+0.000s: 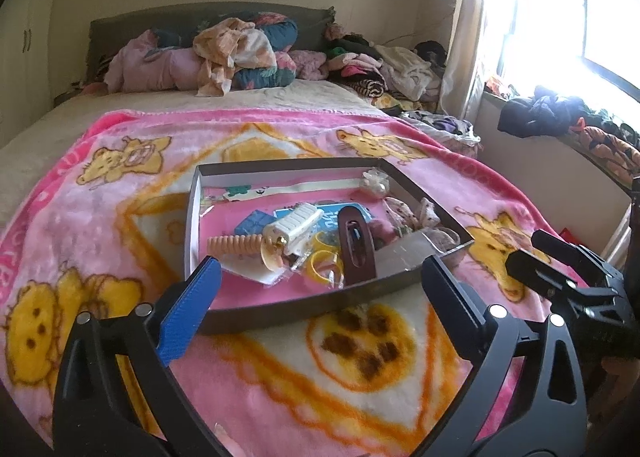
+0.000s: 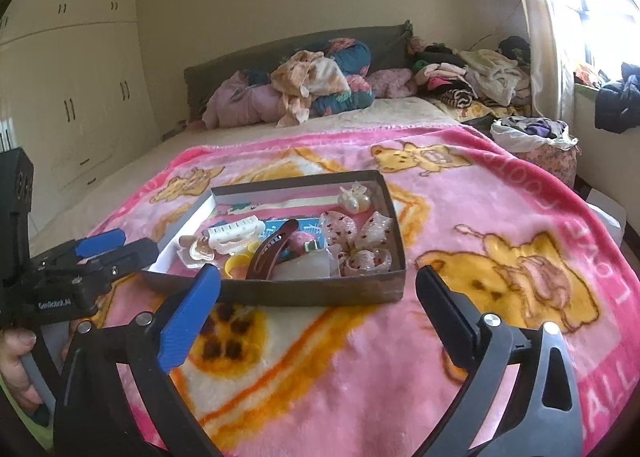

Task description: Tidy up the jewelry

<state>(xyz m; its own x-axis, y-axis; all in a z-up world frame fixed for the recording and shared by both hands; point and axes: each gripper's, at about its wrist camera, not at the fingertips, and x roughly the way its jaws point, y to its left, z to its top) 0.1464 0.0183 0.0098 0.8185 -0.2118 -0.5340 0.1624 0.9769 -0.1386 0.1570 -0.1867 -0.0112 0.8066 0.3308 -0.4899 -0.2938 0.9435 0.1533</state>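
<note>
Inside tray [image 1: 200, 193]: hair clips [image 1: 356, 245], bows [image 2: 360, 237].

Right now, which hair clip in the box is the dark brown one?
The long oval snap clip, standing tilted against the box's near wall. The other, a ridged claw clip, is white.

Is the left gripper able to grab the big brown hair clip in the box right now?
Probably yes. The left gripper is open and empty, facing the box. The brown hair clip lies on top near the front wall, nothing covering it. It would just need to go over that low wall.
</note>
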